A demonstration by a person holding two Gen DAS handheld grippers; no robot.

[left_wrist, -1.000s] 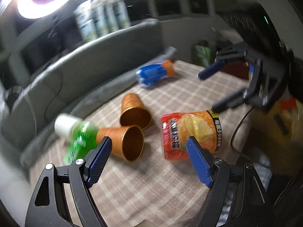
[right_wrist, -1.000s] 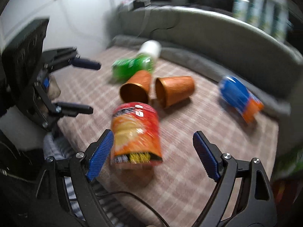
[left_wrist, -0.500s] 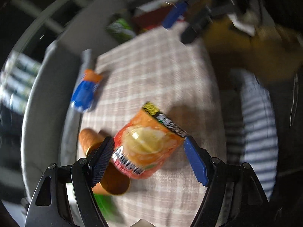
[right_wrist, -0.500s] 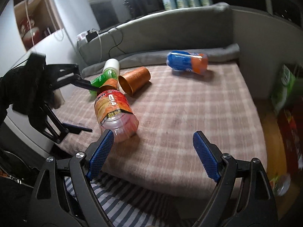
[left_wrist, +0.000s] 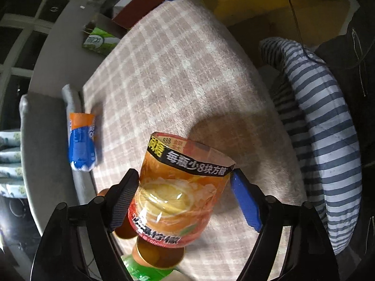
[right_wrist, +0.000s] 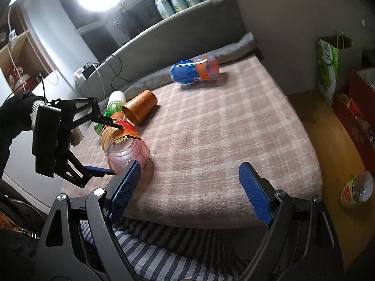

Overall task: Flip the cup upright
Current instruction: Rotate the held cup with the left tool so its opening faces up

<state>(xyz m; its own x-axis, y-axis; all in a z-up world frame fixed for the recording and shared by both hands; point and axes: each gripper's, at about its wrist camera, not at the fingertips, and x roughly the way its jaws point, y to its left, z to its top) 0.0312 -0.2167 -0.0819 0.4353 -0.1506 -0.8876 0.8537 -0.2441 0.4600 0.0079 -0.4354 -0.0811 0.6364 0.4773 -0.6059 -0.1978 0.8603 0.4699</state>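
An orange-labelled clear plastic cup lies on its side on the plaid cloth and sits between my left gripper's spread fingers. The left pad touches its side; the right pad stands a little off it. The right wrist view shows the same cup between the left gripper's fingers. My right gripper is open and empty over the table's front edge. Two copper cups lie on their sides, one behind the orange cup.
A blue and orange cup lies on its side at the far edge by the grey sofa. A green bottle lies beside the copper cups. A striped cloth hangs at the front edge. Boxes stand on the floor to the right.
My left gripper has swung over the table and moved in around the orange cup. My right gripper has drawn back to the table's front edge.
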